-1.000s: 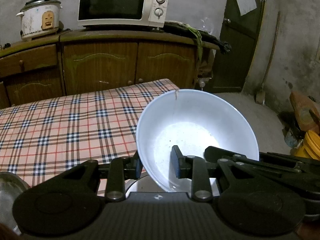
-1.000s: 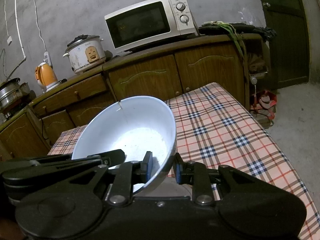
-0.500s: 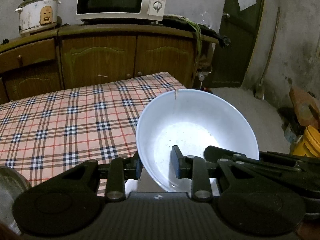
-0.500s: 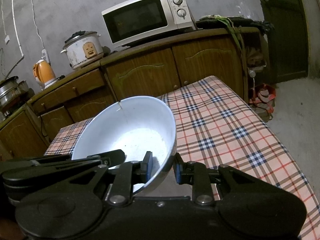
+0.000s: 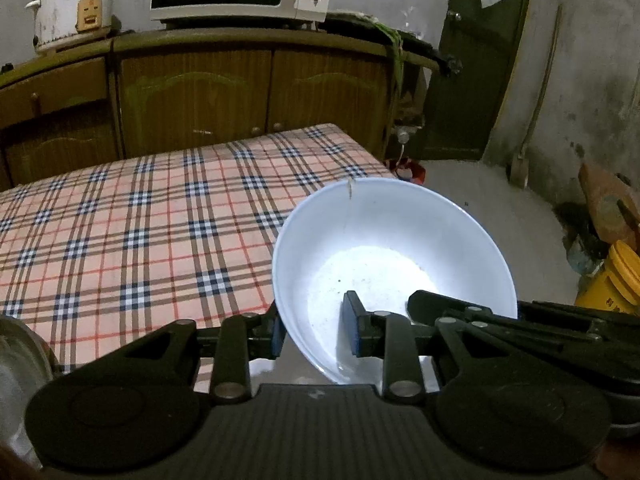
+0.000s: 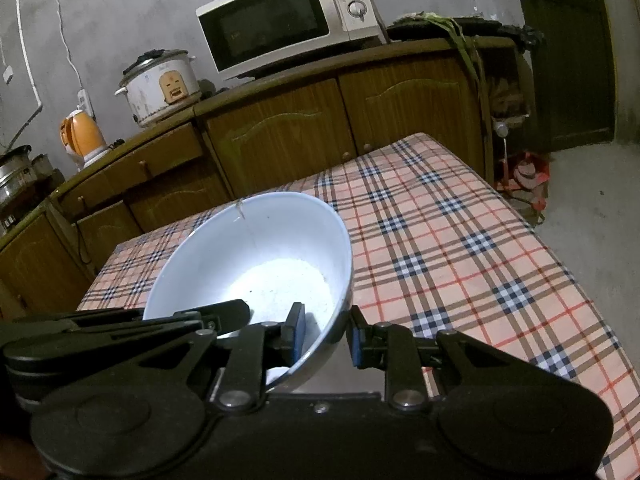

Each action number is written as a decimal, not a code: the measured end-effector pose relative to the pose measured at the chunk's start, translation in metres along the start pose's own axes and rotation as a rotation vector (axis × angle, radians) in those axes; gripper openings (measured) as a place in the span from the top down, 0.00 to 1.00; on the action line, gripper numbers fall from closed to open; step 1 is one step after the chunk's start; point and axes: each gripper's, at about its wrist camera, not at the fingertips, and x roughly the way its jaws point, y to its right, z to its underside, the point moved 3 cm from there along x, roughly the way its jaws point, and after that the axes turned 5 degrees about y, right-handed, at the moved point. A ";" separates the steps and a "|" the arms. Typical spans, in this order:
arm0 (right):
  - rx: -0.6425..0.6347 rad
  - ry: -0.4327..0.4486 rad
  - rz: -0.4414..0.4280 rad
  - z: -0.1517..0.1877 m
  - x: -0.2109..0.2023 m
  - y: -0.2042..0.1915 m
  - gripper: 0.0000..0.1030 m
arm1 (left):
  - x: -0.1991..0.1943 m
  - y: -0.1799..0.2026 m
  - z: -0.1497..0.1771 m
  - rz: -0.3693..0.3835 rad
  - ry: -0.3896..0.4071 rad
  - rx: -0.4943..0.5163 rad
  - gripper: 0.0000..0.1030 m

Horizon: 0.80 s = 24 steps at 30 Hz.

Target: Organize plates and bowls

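Pale blue round ceramic bowl (image 5: 394,264), tilted, raised above the edge of the plaid-clothed worktop (image 5: 132,232), pinched at opposite rim sides by 2 grippers. Left gripper (image 5: 312,330) clamped on the near-left rim, 1 finger inside, 1 outside. Right gripper (image 6: 326,334) clamped likewise on the near-right rim. Hairline crack down from the far rim. Behind, brown wooden cabinets (image 6: 320,132) carrying a white microwave (image 6: 288,20) and white rice cooker (image 6: 160,84).

Both views sit higher vs 1 s ago: more of the plaid tablecloth (image 5: 160,232) shows beyond the white bowl (image 5: 384,264); microwave (image 6: 288,20) and cabinets (image 6: 320,128) shifted up-frame.
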 end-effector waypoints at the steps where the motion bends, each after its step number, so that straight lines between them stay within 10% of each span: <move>1: 0.002 -0.005 0.001 0.001 0.001 0.001 0.72 | 0.001 0.000 0.001 0.001 -0.006 -0.001 0.72; 24: 0.015 -0.125 0.008 0.042 0.020 0.004 0.71 | 0.015 -0.010 0.037 0.000 -0.129 -0.002 0.71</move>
